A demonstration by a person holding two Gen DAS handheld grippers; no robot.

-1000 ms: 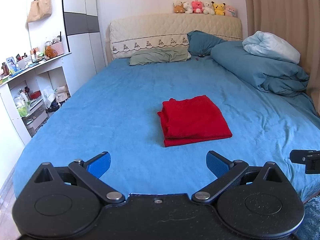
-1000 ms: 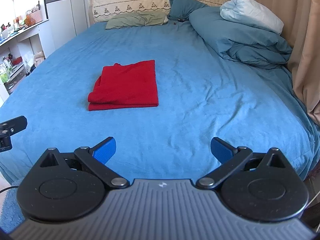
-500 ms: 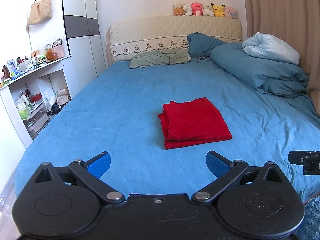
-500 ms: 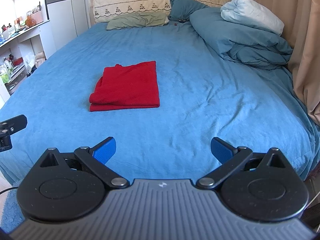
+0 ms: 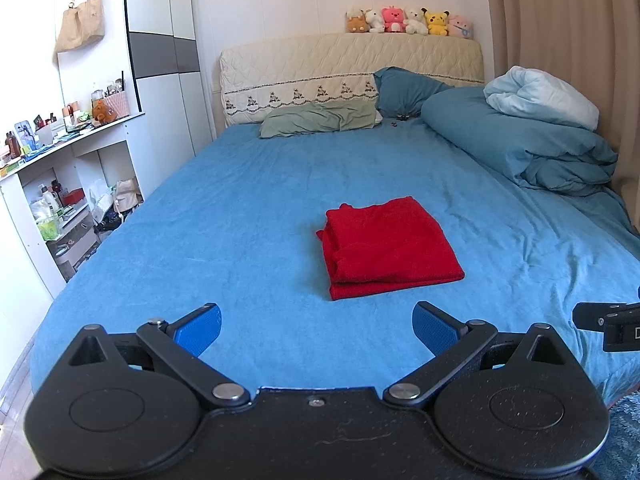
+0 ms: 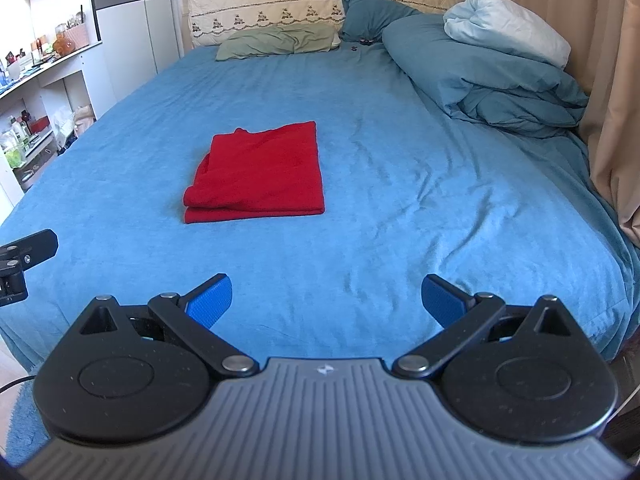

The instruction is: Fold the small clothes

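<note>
Viewing from left wrist: the left gripper is hovering over the near end of the bed, its two blue pads standing wide apart and holding nothing.
Garment position: a red garment is lying folded into a neat rectangle on the blue sheet, near the middle of the bed and well ahead of the pads, touching neither.
Garment condition: stacked layers are showing along its near edge and left side; what kind of garment it is cannot be told.
Other tool: part of the right gripper is showing at the right edge, over the bed's near right side; its opening cannot be judged from here.
Surroundings: a green pillow is lying at the padded headboard, a row of plush toys is sitting on top of it, a bunched blue duvet is lying along the right side, and a cluttered white shelf unit is standing to the left.

Viewing from right wrist: the right gripper is hovering over the near end of the bed, pads spread wide with nothing between them.
Garment position: the red garment is lying ahead and to the left, well apart from the pads.
Other tool: a black part of the left gripper is showing at the left edge.
Surroundings: the duvet is lying at the far right, beside a beige curtain.
</note>
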